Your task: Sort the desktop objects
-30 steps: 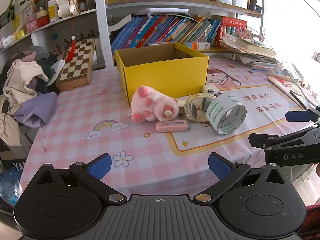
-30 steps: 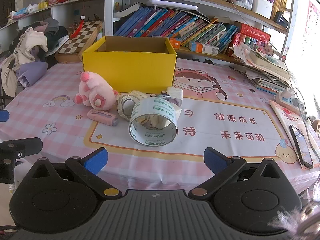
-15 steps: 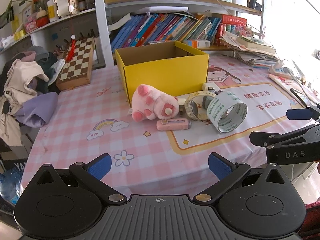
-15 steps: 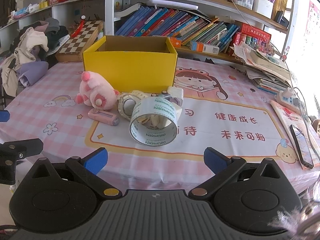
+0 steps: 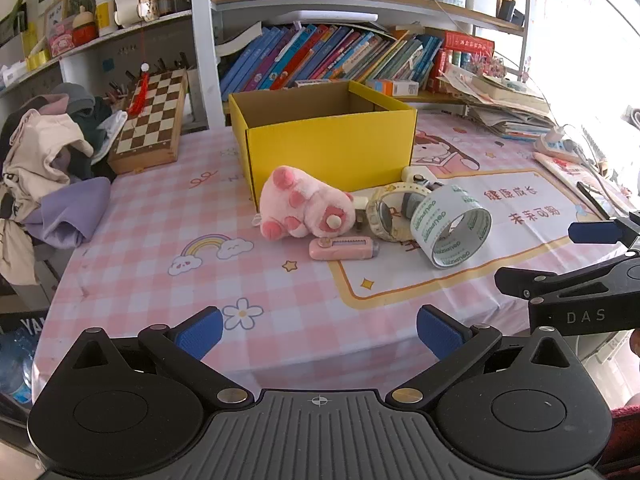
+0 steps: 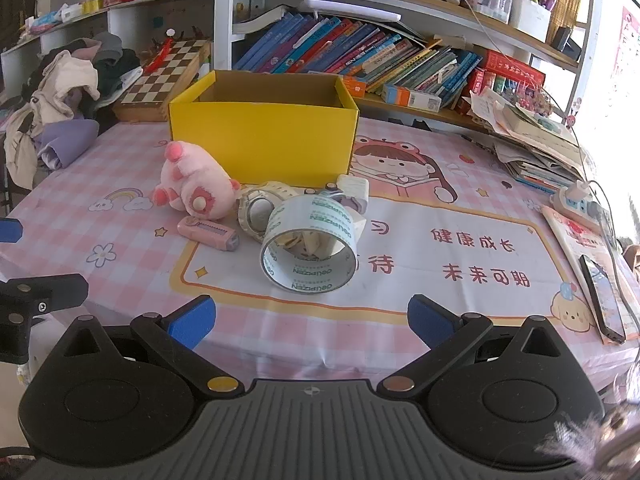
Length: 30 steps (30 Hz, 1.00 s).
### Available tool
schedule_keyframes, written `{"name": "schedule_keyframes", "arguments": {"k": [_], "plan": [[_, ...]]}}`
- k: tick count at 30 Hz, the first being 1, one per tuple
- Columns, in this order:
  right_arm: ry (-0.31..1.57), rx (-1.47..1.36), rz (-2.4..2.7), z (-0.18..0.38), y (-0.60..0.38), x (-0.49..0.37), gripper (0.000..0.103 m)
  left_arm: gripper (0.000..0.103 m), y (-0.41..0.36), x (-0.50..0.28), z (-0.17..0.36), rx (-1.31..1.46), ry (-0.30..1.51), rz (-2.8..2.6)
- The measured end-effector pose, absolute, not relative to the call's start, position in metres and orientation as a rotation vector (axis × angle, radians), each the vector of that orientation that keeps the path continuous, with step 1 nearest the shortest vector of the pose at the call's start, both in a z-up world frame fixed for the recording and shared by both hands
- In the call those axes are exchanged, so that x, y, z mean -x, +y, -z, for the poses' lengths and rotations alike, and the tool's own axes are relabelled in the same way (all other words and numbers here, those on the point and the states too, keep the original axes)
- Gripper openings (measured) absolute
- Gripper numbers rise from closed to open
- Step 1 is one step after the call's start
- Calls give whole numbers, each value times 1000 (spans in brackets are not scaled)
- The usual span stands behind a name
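Your right claw (image 6: pixel 310 322), spread wide & empty, is nearest the tape roll (image 6: pixel 309 245): dead ahead, bore facing you.

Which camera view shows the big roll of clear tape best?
The right wrist view: the tape roll lies near the middle, its opening turned toward the camera, so you look through its ring. In the left wrist view the tape roll is further to the right and seen at an angle, showing mostly its printed outer band.
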State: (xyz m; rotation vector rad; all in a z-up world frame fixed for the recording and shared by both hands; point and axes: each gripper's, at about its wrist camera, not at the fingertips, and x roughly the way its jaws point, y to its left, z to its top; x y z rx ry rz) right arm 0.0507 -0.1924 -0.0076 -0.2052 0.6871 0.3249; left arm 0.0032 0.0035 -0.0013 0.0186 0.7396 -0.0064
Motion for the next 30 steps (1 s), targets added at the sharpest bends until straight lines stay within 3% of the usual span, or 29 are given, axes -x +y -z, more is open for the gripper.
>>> {"name": "schedule_keyframes", "arguments": {"k": [30], "plan": [[686, 251, -374, 8, -181, -50, 103, 103, 4, -7, 2, -36, 731, 10]]}}
